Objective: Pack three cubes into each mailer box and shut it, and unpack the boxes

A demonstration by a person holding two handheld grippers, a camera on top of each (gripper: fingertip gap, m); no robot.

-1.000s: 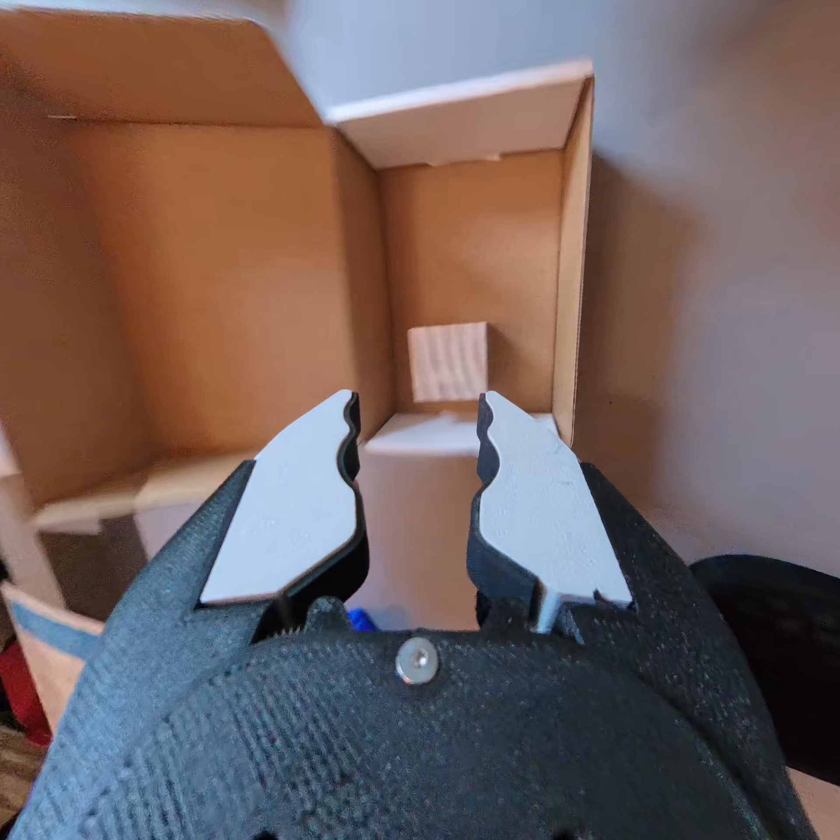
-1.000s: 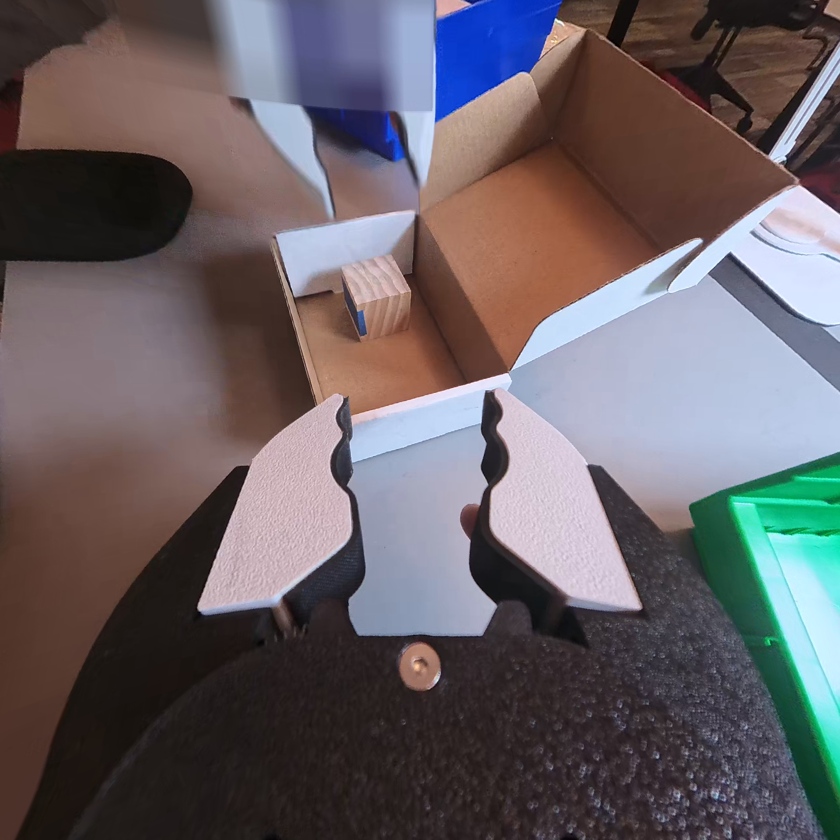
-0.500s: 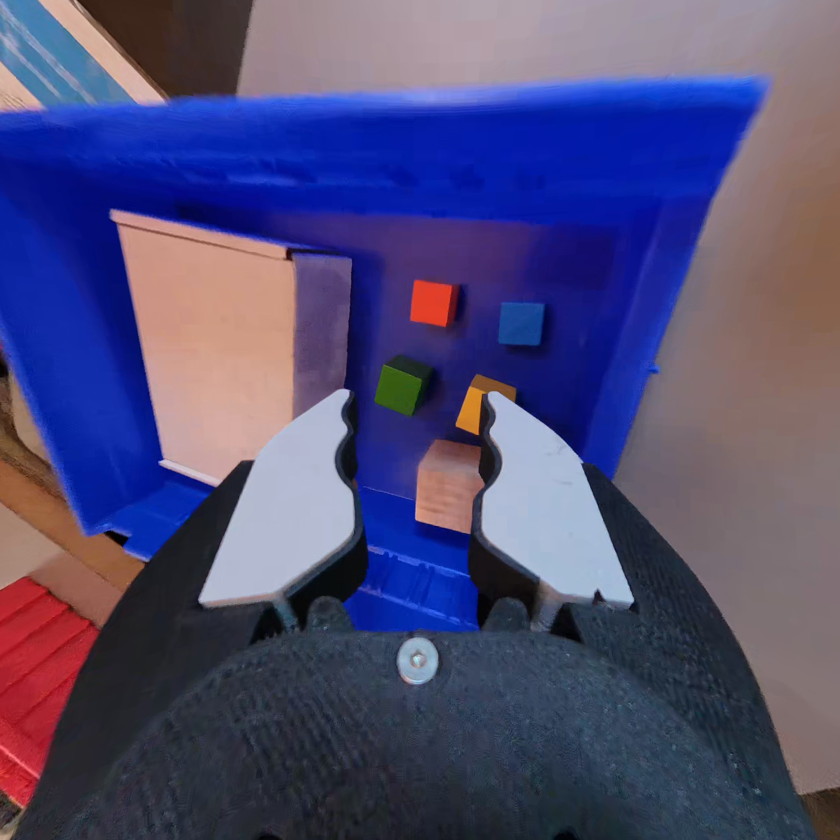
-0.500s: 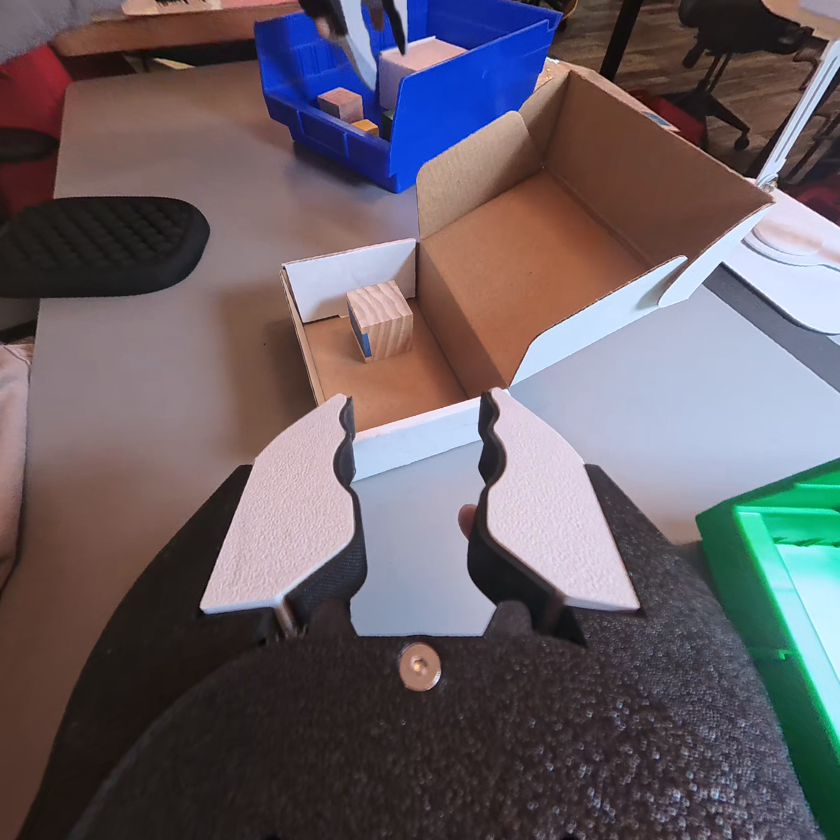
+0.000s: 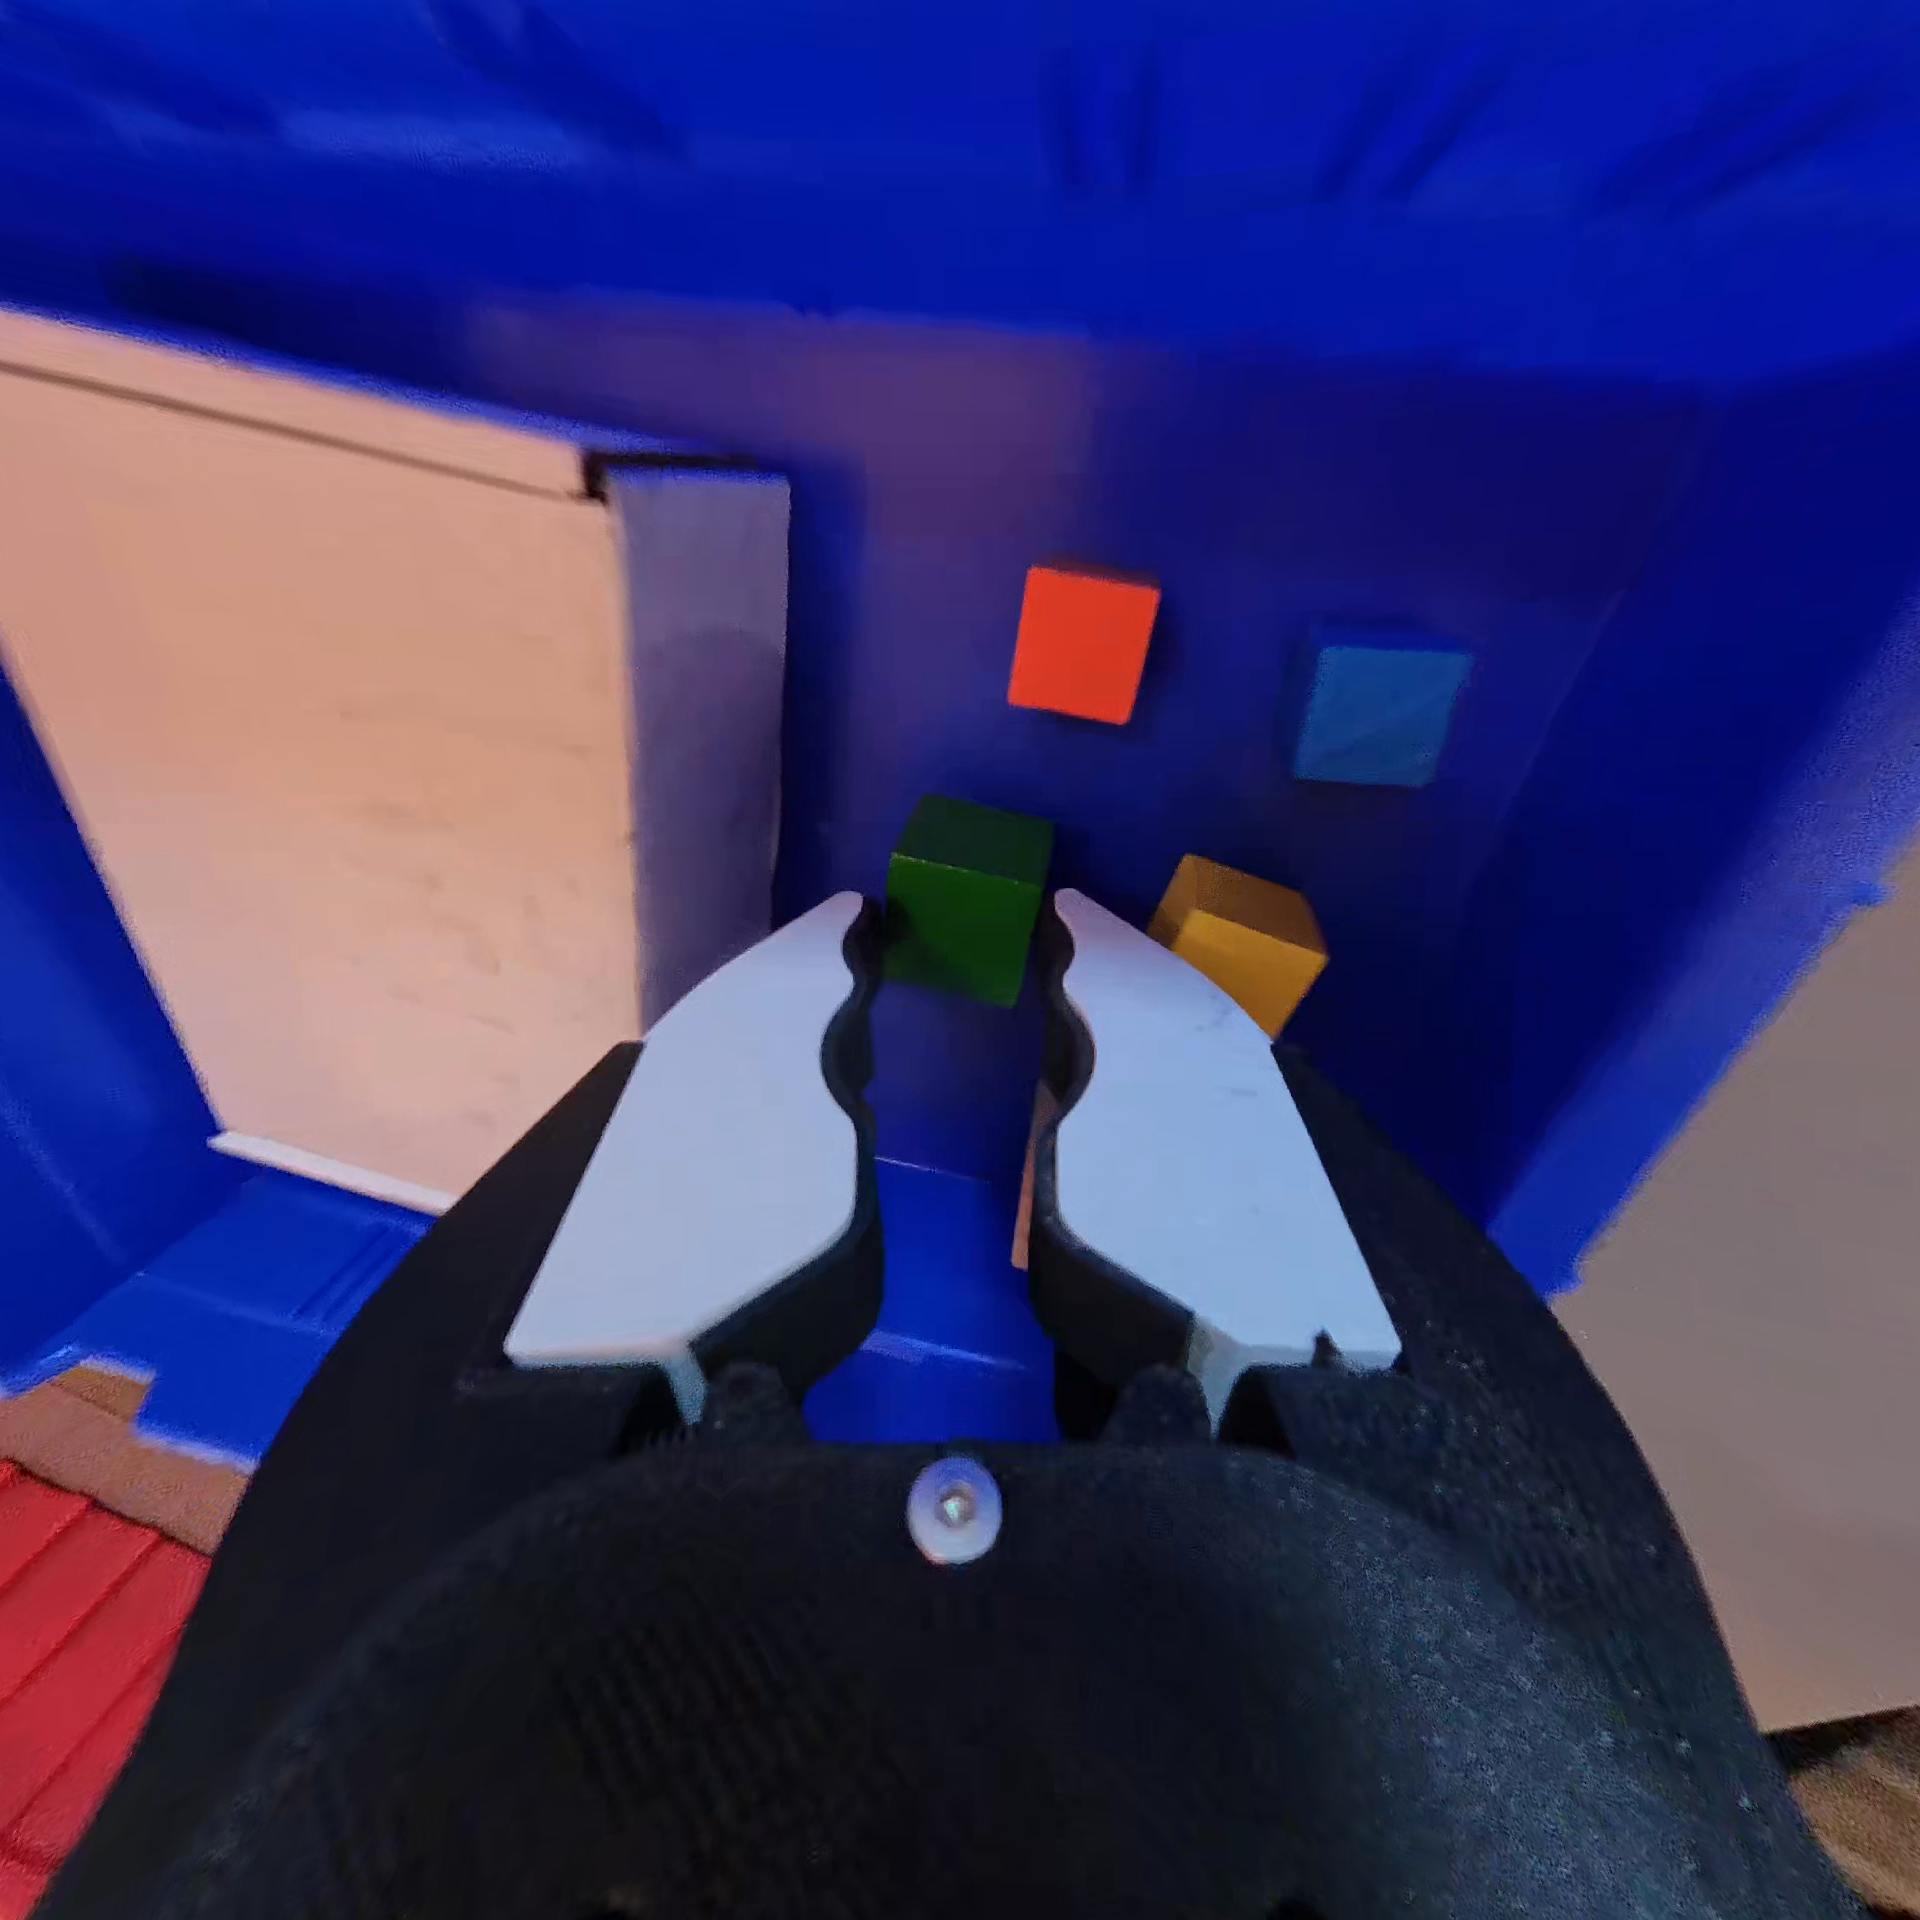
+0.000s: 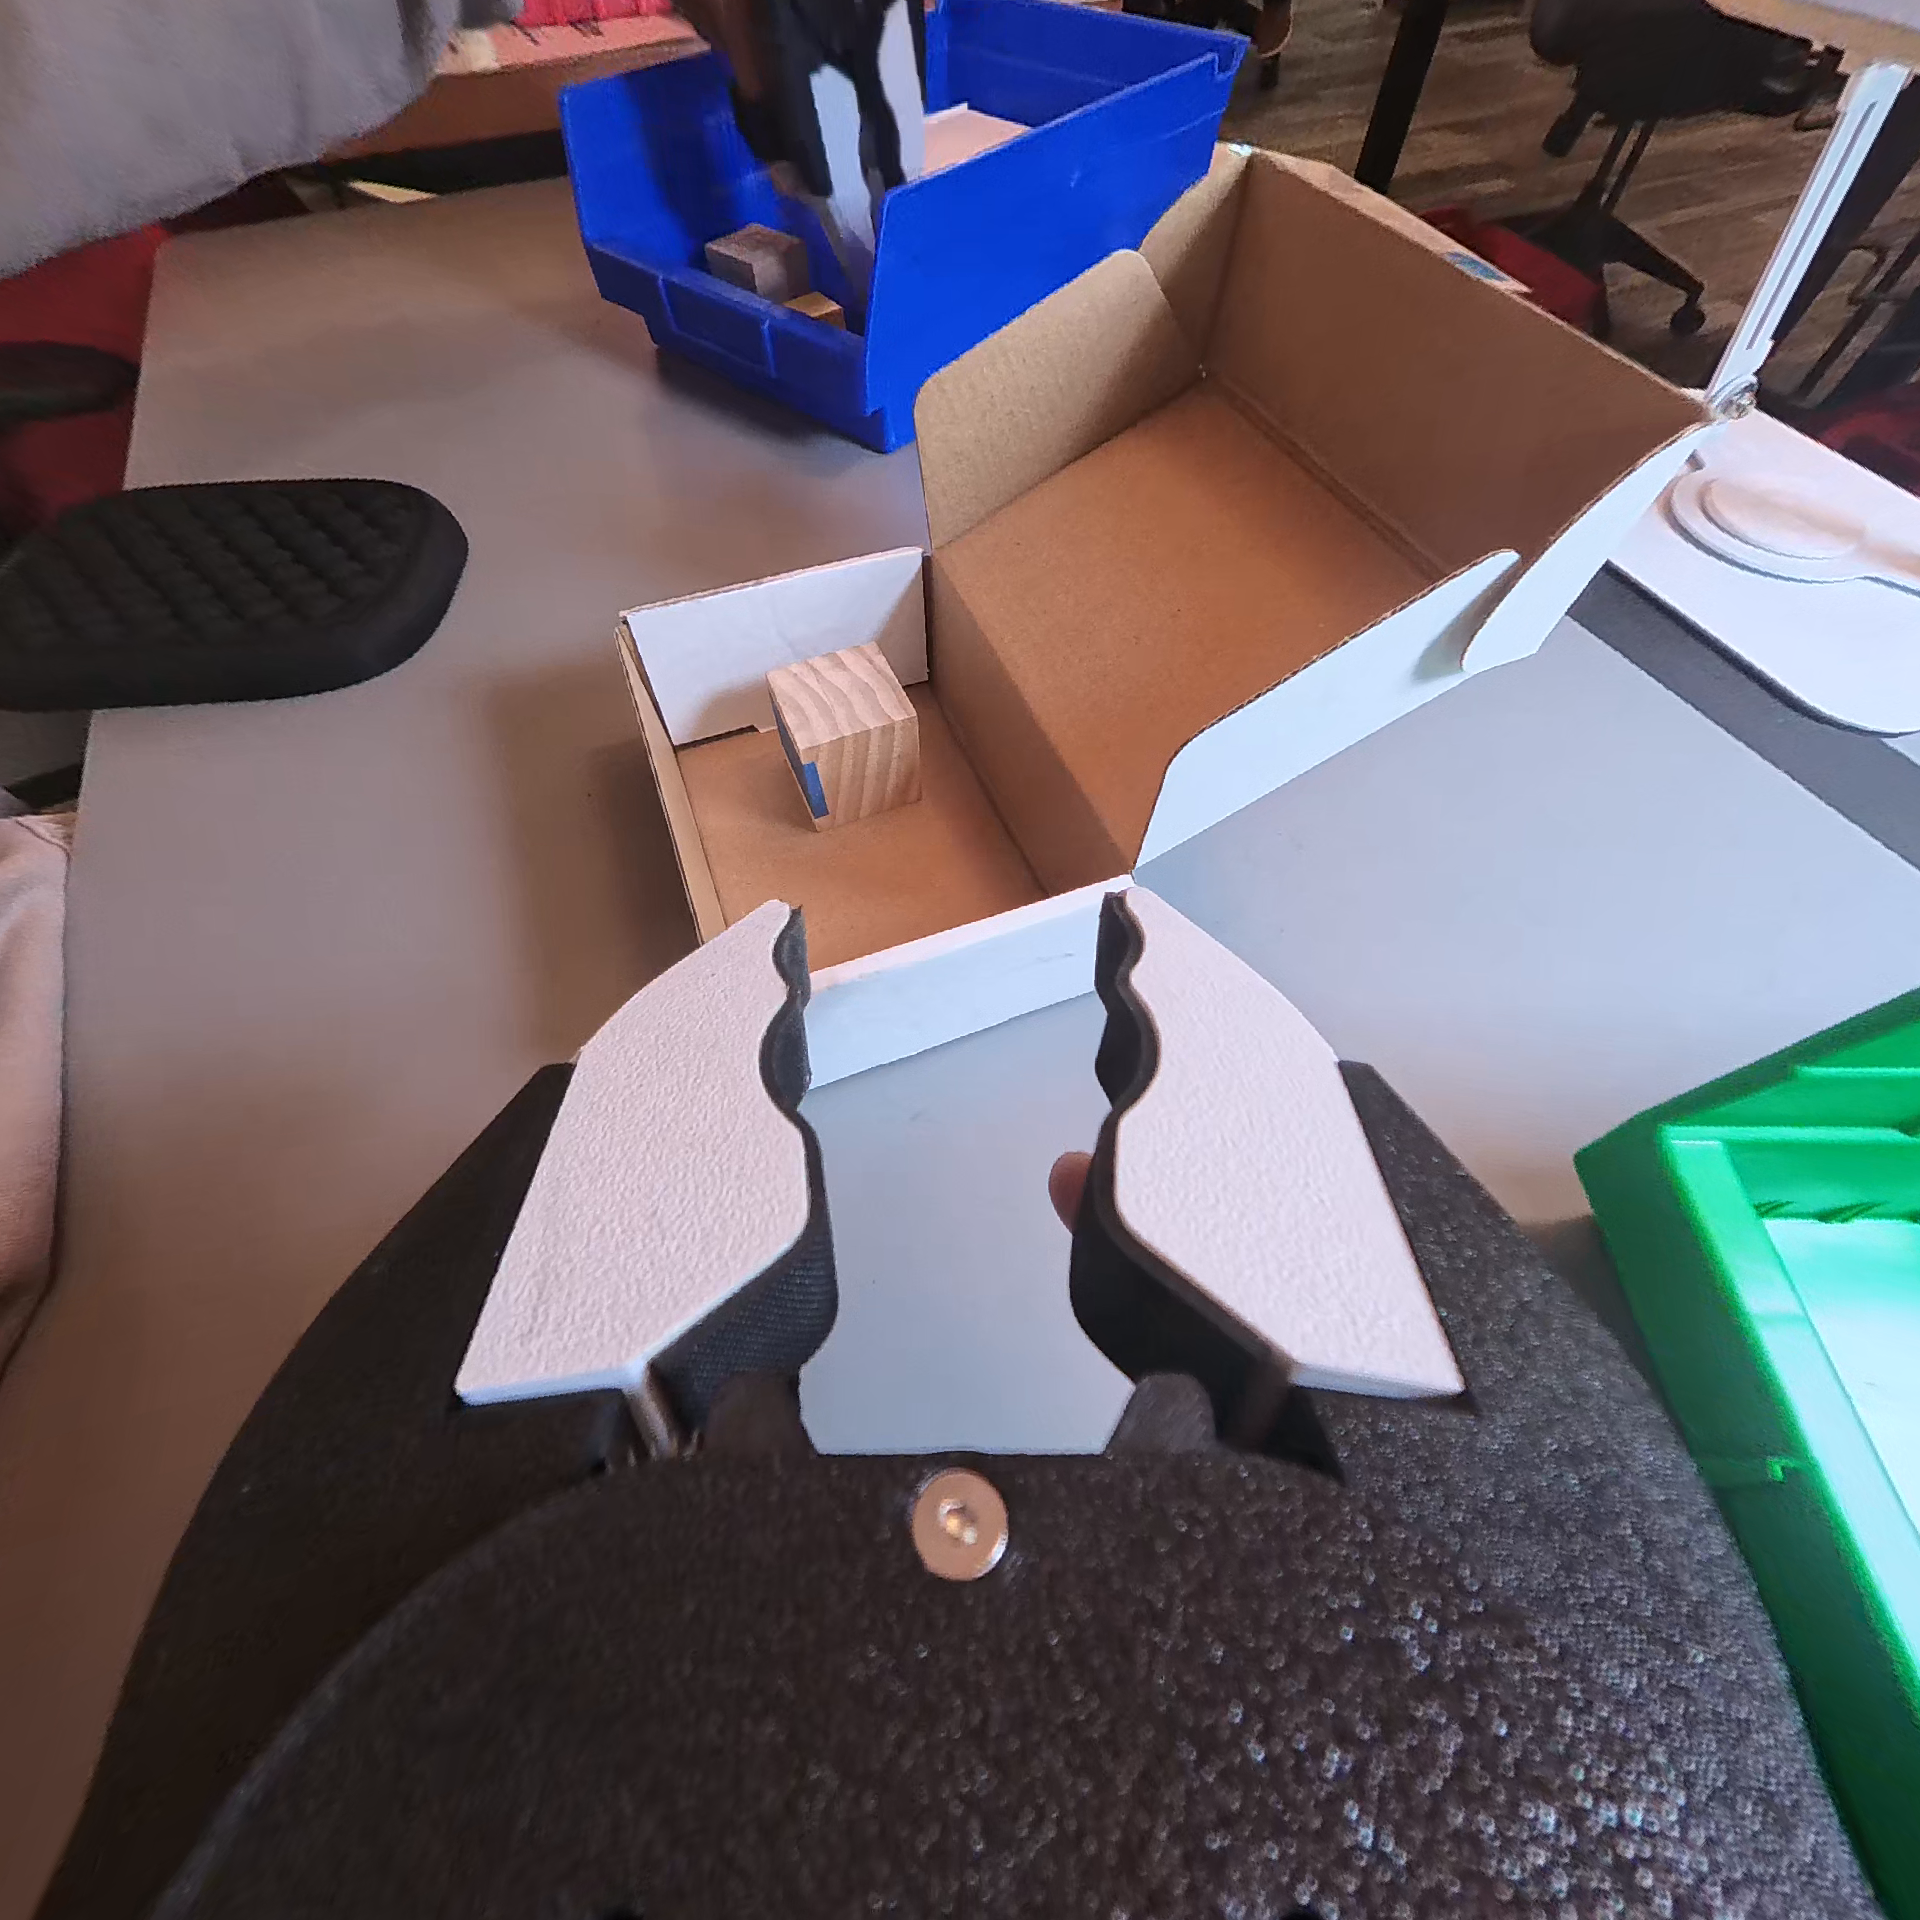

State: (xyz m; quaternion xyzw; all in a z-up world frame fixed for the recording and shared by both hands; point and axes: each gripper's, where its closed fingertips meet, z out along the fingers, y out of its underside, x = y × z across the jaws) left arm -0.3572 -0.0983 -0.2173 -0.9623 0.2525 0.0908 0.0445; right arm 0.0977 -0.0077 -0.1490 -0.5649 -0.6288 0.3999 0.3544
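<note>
My left gripper [image 5: 961, 906] is open inside the blue bin [image 5: 1143, 208], its fingertips on either side of a green cube [image 5: 971, 852]. A yellow cube [image 5: 1236, 940], a red cube [image 5: 1084, 644] and a blue cube [image 5: 1377, 712] lie near it on the bin floor. A shut mailer box [image 5: 312, 779] fills the bin's left side. In the right wrist view an open mailer box [image 6: 1174, 582] holds one wooden cube [image 6: 847, 732]. My right gripper [image 6: 951, 914] is open and empty, just in front of that box's front wall. The left gripper [image 6: 847, 156] shows far off in the blue bin [image 6: 1039, 239].
A black textured pad [image 6: 208, 582] lies on the grey table left of the open box. A green bin [image 6: 1787, 1299] stands at the right edge. A white flat object [image 6: 1766, 540] lies behind the box lid. A wooden cube [image 6: 753, 260] sits in the bin's front. One gripper's finger ends stand about 50 cm off the other's.
My left gripper left the open mailer box, swung over to the blue bin and has come down to the green cube. My right gripper has stayed open by the box's front wall.
</note>
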